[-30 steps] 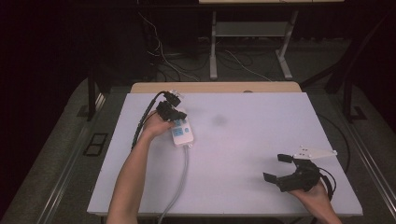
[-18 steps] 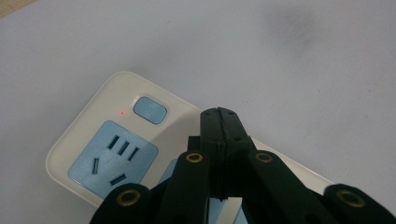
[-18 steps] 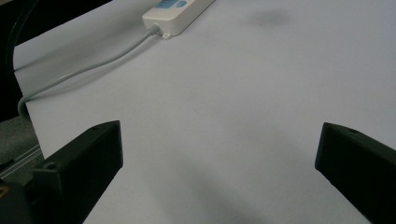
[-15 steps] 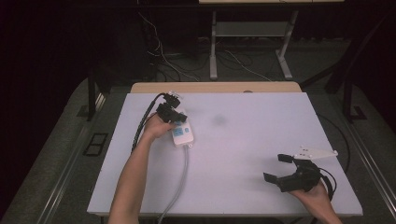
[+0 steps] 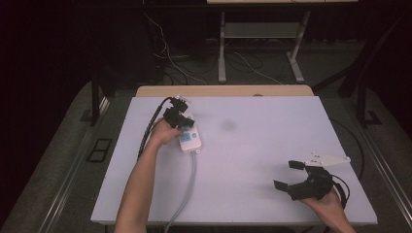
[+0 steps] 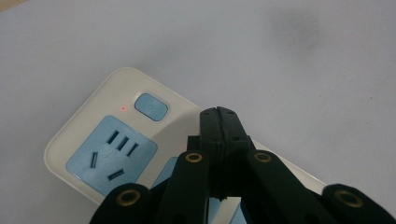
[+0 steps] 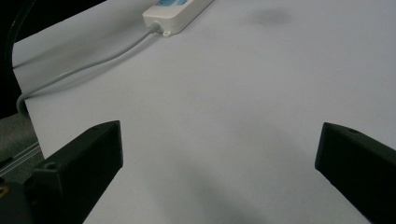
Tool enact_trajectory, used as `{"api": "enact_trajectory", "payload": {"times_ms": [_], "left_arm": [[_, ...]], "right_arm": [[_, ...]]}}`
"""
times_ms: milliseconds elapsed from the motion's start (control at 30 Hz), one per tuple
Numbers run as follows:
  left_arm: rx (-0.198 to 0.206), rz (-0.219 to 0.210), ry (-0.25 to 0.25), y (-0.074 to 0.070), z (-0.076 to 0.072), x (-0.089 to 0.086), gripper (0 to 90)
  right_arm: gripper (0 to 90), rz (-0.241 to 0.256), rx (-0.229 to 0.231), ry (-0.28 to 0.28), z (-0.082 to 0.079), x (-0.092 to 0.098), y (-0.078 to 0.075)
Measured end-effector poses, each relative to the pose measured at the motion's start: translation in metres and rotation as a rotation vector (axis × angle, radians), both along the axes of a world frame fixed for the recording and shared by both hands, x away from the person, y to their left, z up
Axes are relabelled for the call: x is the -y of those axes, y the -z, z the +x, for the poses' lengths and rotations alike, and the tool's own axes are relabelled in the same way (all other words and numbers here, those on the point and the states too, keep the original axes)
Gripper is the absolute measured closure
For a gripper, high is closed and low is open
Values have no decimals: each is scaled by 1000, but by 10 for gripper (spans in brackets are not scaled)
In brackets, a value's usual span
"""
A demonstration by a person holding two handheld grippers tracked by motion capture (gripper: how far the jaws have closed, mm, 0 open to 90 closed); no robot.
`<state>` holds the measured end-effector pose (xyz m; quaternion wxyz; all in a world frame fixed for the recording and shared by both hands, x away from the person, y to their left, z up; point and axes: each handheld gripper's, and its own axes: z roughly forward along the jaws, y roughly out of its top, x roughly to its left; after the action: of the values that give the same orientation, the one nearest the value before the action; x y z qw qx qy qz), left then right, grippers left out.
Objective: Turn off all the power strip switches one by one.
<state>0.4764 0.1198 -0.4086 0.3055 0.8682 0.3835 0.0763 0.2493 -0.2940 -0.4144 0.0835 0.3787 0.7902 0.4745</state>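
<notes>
A white power strip with blue sockets lies at the table's left, its grey cord running off the near edge. My left gripper is over the strip's far end with its jaws shut and nothing between them. In the left gripper view the closed tips sit just right of the blue switch, beside a small lit red light; I cannot tell whether they touch the strip. My right gripper rests open near the front right, its jaws wide apart over bare table.
The white tabletop has a faint dark smudge near its middle. A wooden edge runs along the back. In the right gripper view the strip's cord end and cord lie far off at the top left.
</notes>
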Motion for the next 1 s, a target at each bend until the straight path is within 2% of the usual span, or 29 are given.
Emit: {"api": "enact_trajectory", "payload": {"times_ms": [100, 200, 367, 467, 700, 867, 1000], "left_arm": [[-1, -1, -7, 0, 0, 0, 895], [-22, -24, -30, 1, 1, -1, 895], [-17, -39, -36, 2, 0, -2, 896], [-36, -59, -56, 4, 1, -4, 897], [-15, -31, -46, 3, -1, -1, 896], [-28, -44, -49, 2, 0, -3, 895], [-21, -26, -41, 2, 0, -1, 895]], "right_arm": [[7, 0, -1, 0, 0, 0, 0], [7, -2, 1, -2, 0, 0, 0], [7, -4, 4, -6, -1, -1, 0], [7, -4, 4, -6, -1, -1, 0], [7, -6, 3, -6, 0, -1, 0], [7, -10, 0, -10, 0, -2, 0], [7, -10, -2, -9, 0, -1, 0]]}}
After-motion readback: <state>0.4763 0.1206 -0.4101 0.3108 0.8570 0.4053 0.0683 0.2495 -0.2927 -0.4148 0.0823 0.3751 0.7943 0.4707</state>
